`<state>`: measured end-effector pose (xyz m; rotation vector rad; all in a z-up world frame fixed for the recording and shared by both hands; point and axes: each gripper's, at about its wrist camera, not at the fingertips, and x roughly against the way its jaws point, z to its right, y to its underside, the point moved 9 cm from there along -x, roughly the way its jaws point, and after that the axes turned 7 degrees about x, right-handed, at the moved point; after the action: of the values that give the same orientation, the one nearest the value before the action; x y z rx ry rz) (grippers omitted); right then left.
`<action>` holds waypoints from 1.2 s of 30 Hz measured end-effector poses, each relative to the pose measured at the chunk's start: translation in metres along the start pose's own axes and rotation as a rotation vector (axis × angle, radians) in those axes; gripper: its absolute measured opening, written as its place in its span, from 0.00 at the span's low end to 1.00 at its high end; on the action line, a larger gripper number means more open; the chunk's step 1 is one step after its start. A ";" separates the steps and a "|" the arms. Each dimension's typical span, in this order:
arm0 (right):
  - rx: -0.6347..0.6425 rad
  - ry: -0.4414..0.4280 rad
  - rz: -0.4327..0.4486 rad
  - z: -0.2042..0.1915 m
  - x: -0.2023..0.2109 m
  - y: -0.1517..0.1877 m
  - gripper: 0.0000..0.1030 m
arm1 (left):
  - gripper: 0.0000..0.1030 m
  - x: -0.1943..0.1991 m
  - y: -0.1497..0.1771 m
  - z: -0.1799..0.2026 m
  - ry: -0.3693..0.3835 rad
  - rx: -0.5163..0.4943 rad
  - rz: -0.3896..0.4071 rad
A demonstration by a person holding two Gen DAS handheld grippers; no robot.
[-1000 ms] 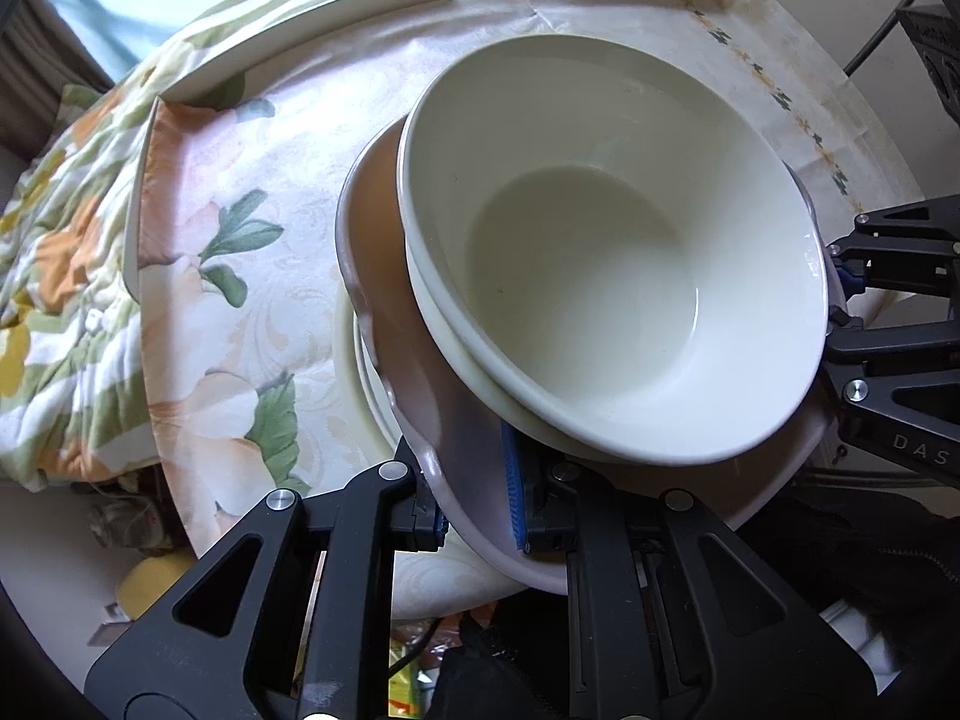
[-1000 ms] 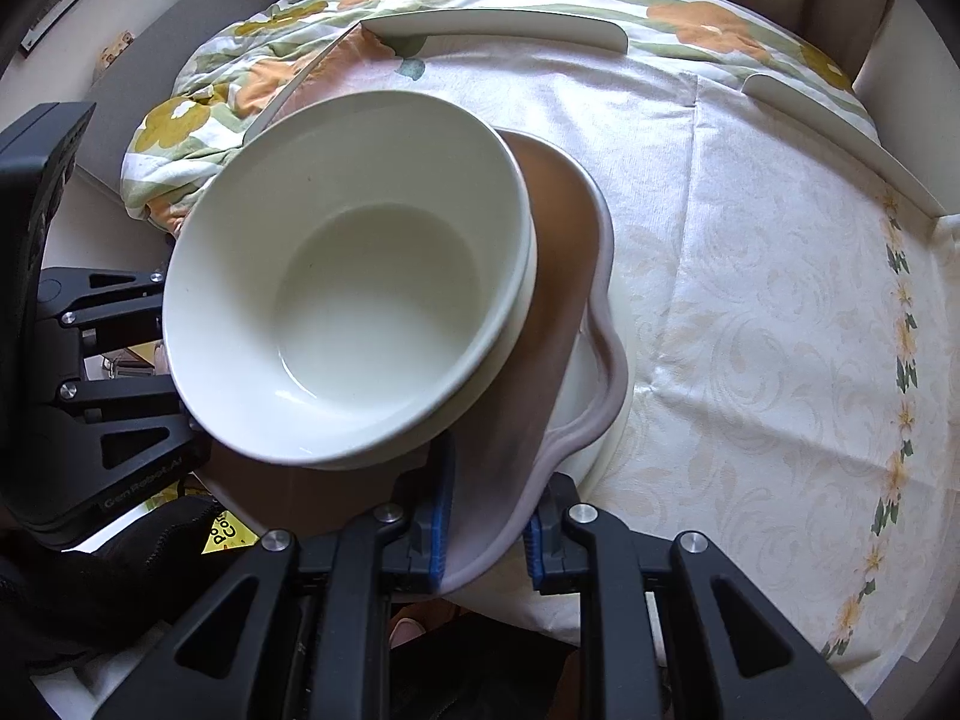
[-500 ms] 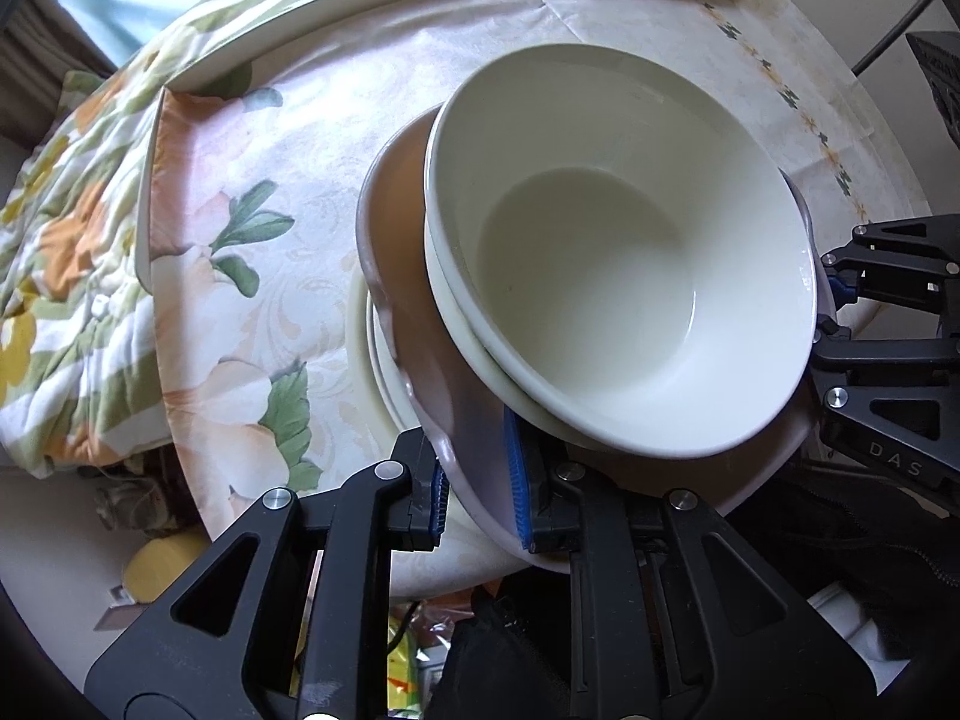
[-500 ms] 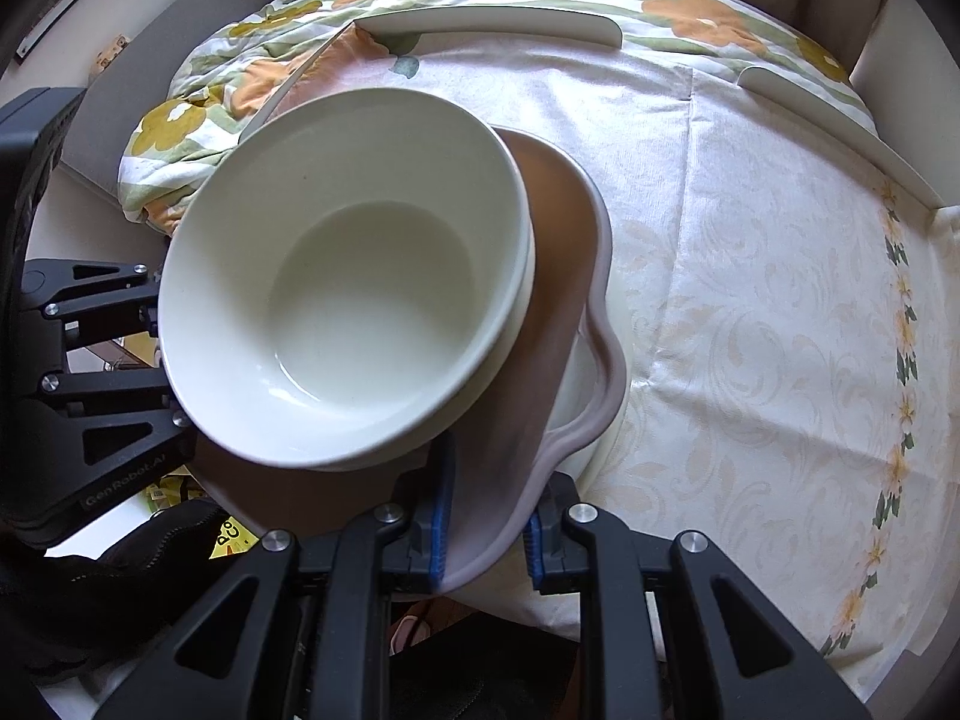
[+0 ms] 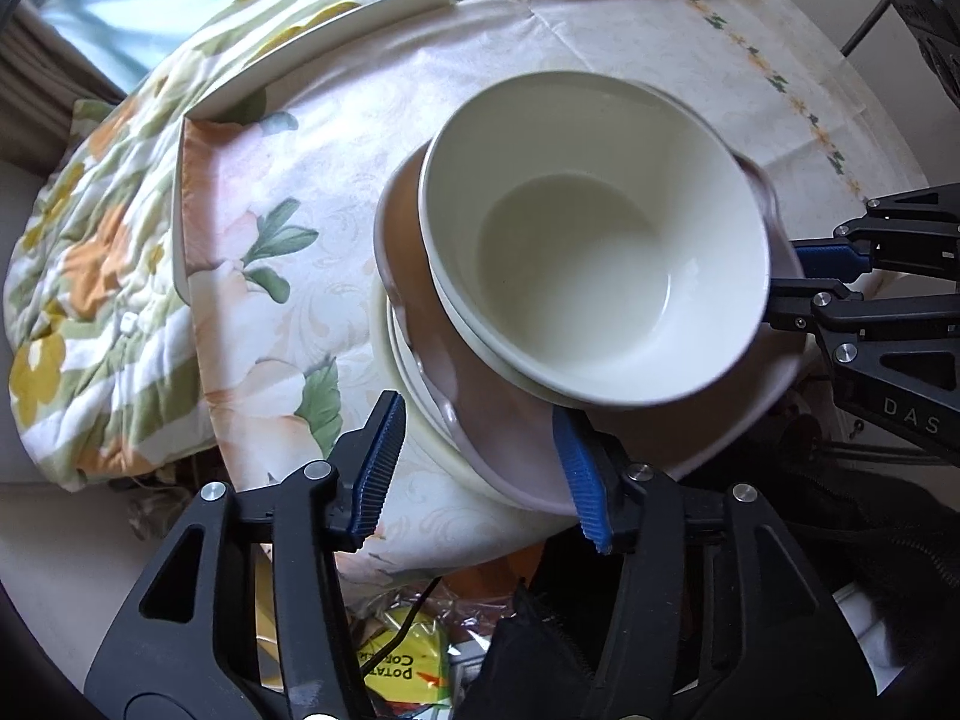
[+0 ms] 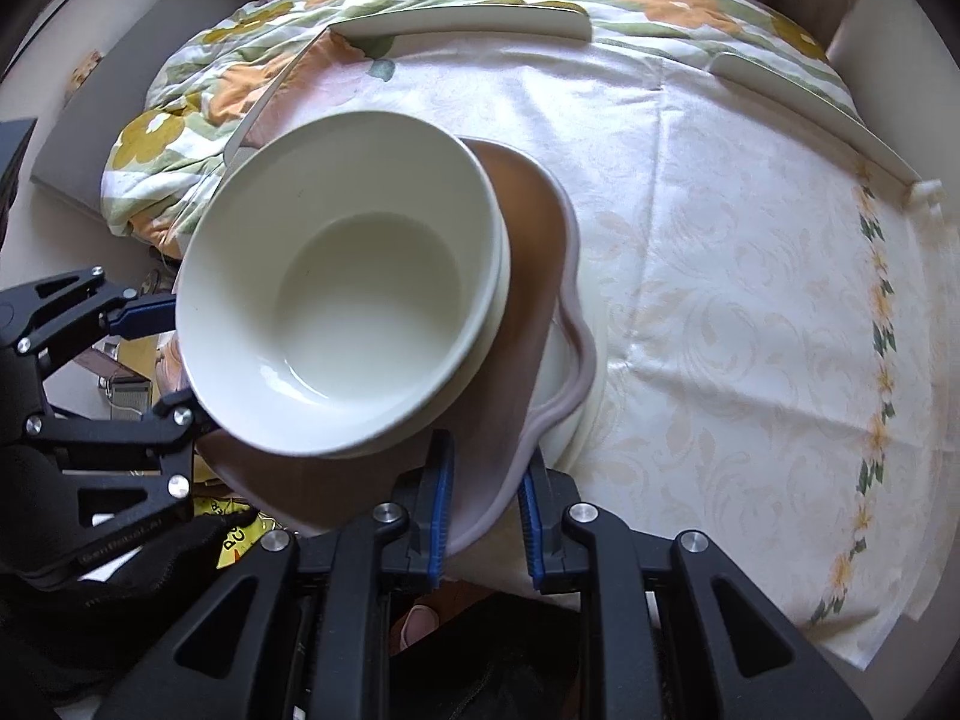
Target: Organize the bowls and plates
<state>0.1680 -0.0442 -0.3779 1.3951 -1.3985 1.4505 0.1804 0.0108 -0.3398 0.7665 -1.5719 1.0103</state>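
Stack nearly settled at the near edge of the table

The round table (image 6: 750,312), under a floral cloth, carries one pile at its near edge. At the bottom, cream plates (image 5: 414,384) lie flat on the cloth; on them sits a brown wavy-rimmed plate (image 6: 528,252), overhanging toward the grippers; on that, two nested white bowls (image 6: 360,300), the top one empty. The stacking looks all but done — what seems left is letting go and perhaps nudging the pile inward. The left gripper (image 5: 480,468) is spread wide, its pads off the brown rim, while the right gripper (image 6: 483,507) stands partly parted around that rim — whether its pads still press it I cannot tell.
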 end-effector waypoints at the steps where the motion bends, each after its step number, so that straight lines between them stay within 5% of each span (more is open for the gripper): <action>1: -0.013 0.005 0.006 0.000 0.004 0.001 0.18 | 0.47 0.002 0.000 -0.001 0.001 -0.003 0.000; 9: -0.054 0.021 0.090 0.000 0.043 0.007 0.18 | 0.47 0.043 0.009 -0.011 -0.017 0.075 0.095; 17: 0.013 0.072 0.393 -0.016 0.162 0.018 0.18 | 0.47 0.185 0.015 -0.003 -0.046 0.251 0.450; 21: 0.027 0.139 0.544 -0.019 0.232 0.041 0.18 | 0.80 0.254 0.029 0.011 -0.052 0.294 0.636; 23: 0.019 0.162 0.597 -0.019 0.257 0.050 0.20 | 0.87 0.290 0.043 0.022 -0.054 0.306 0.745; 24: 0.011 0.184 0.628 -0.019 0.272 0.058 0.23 | 0.90 0.302 0.048 0.028 -0.057 0.310 0.777; 29: -0.025 0.217 0.772 -0.019 0.322 0.090 0.85 | 1.00 0.353 0.081 0.048 -0.088 0.332 0.916; 31: -0.045 0.249 0.811 -0.016 0.335 0.099 0.93 | 1.00 0.362 0.091 0.052 -0.097 0.337 0.938; 36: -0.078 0.319 0.877 -0.013 0.350 0.117 0.95 | 1.00 0.371 0.105 0.057 -0.100 0.355 0.950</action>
<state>-0.0157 -0.1236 -0.0669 0.4342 -1.9168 1.9959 -0.0206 0.0149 -0.0056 0.2582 -1.9016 1.9945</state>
